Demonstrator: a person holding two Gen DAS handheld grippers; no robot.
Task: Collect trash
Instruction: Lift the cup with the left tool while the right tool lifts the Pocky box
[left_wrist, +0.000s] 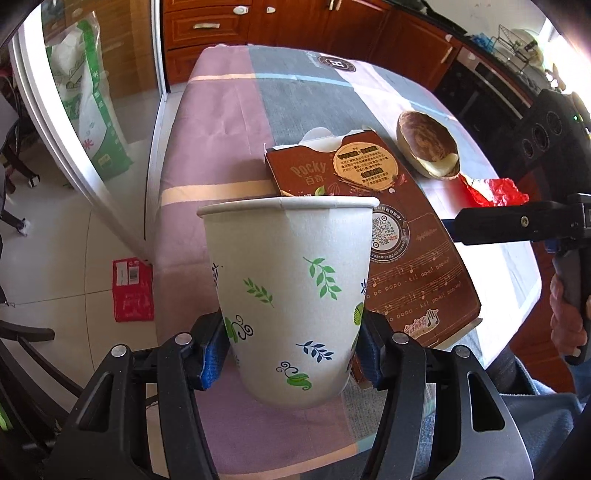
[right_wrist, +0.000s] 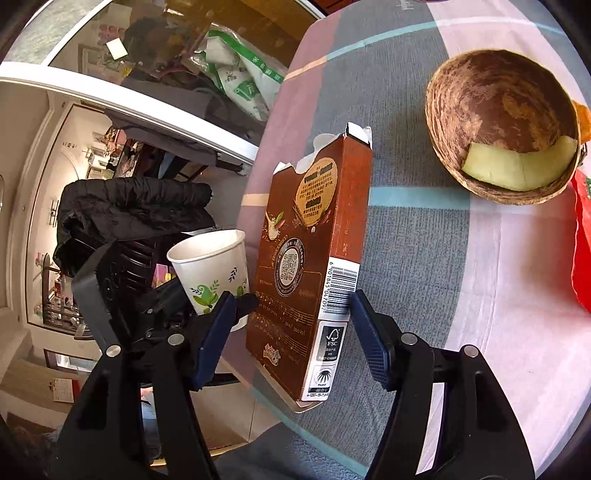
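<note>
My left gripper (left_wrist: 293, 341) is shut on a white paper cup with leaf prints (left_wrist: 291, 291), held upright above the table's near edge; the cup also shows in the right wrist view (right_wrist: 212, 269). A brown Pocky box (left_wrist: 402, 236) lies flat on the striped tablecloth just behind the cup. In the right wrist view the box (right_wrist: 314, 266) sits between the fingers of my open right gripper (right_wrist: 291, 332), which do not touch it. A coconut-shell bowl (right_wrist: 502, 122) holding a pale rind and a red wrapper (right_wrist: 583, 251) lie further right.
The table (left_wrist: 229, 122) carries a pink, grey and white cloth. Wooden cabinets stand behind it. A glass door and a green-white sack (left_wrist: 92, 99) are at the left; a red packet (left_wrist: 133, 290) lies on the floor. A chair with a black jacket (right_wrist: 133, 210) stands left.
</note>
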